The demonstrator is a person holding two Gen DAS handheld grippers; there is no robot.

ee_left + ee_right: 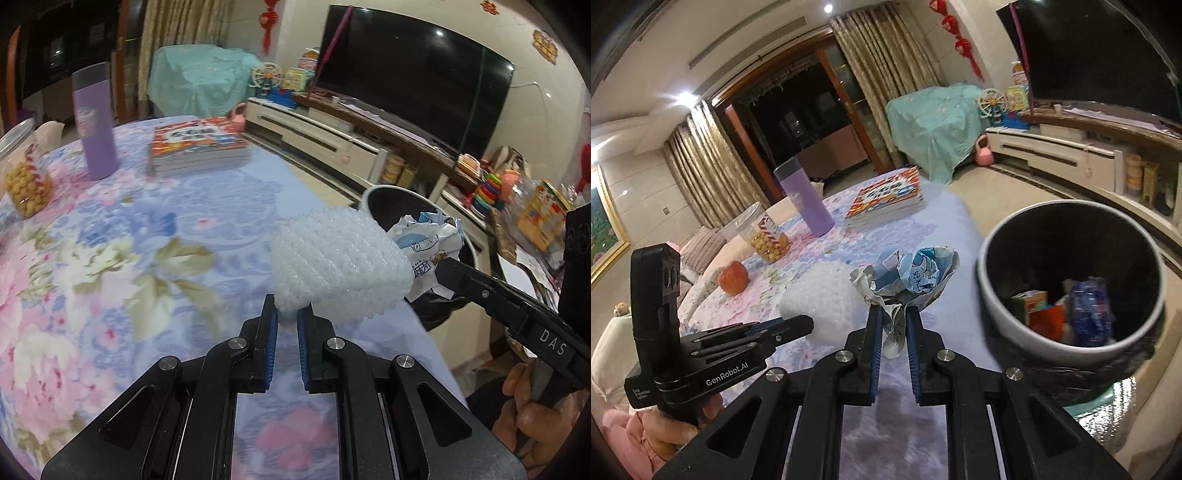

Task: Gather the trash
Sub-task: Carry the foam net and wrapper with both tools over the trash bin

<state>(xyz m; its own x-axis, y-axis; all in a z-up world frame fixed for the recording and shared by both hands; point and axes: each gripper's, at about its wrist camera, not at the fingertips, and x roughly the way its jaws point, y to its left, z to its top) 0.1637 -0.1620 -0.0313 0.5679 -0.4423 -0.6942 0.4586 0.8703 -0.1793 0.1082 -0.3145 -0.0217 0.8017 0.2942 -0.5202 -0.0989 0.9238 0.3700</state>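
Both claws were loaded above the floral tablecloth (110,258). Left gripper (284,314) was clamped on a white foam fruit net (332,258); right gripper (894,314) was pinched on a crumpled snack wrapper (916,277). The trash bin (997,295) stood just off the table edge, to the right, w/ the right gripper nearer, so it likely drops first.

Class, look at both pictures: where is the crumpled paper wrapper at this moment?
The crumpled paper wrapper is pinched in the right hand-held gripper, held above the table edge, between the white foam net on its left and the trash bin on its right.
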